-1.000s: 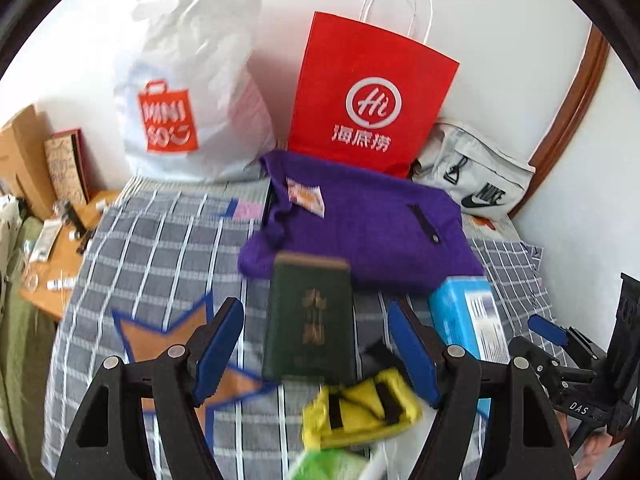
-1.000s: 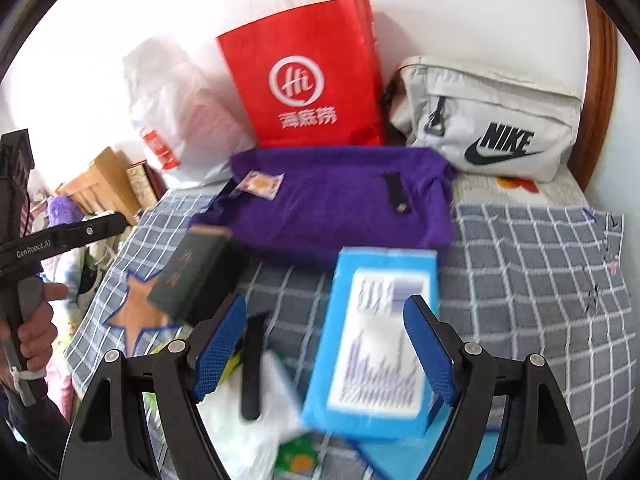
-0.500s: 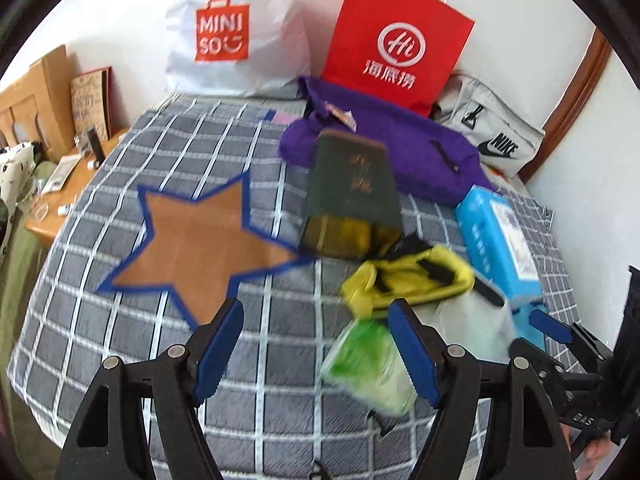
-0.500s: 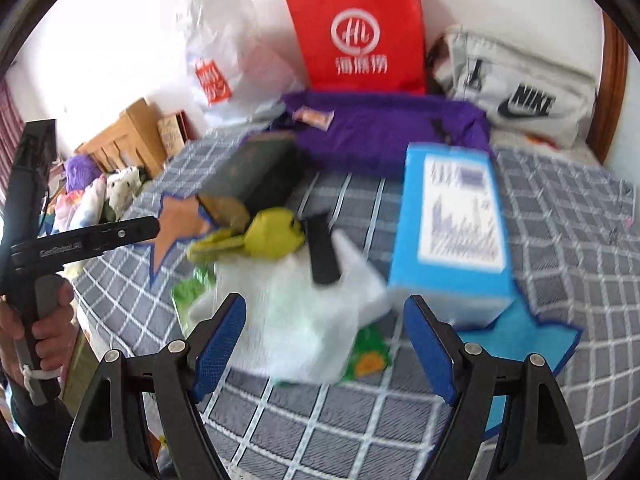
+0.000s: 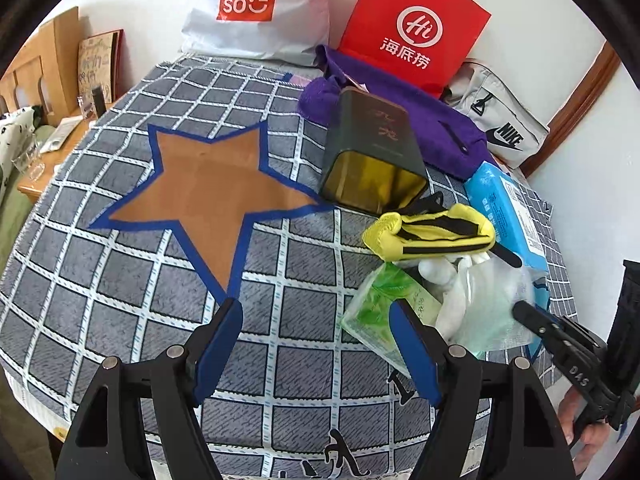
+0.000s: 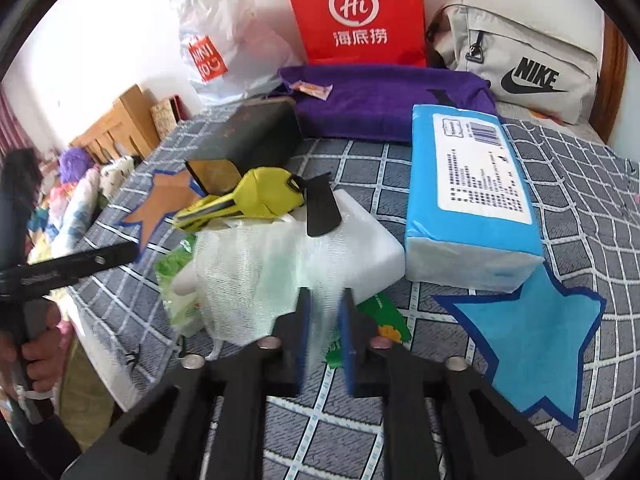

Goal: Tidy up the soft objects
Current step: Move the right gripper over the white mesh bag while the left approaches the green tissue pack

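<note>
A pile lies on the checked bed cover: a white mesh cloth [image 6: 256, 280] over a white foam block [image 6: 372, 240], a yellow pouch [image 6: 260, 196], a green packet [image 5: 380, 312] and a blue tissue pack [image 6: 472, 192]. My right gripper [image 6: 324, 320] is shut on the near edge of the mesh cloth. My left gripper [image 5: 316, 340] is open and empty above the cover, left of the green packet. The right gripper [image 5: 560, 344] shows at the right edge of the left wrist view.
A dark green tin [image 5: 372, 152] lies behind the pile. A purple cloth [image 6: 380, 100], a red bag [image 6: 356, 12], a white Miniso bag [image 5: 252, 8] and a grey Nike bag [image 6: 520, 68] sit by the wall. An orange star [image 5: 208, 192] and a blue star [image 6: 532, 332] mark the cover.
Both grippers have pulled back toward the near edge of the bed. The right gripper has closed from wide open onto the mesh cloth. The left gripper stays open.
</note>
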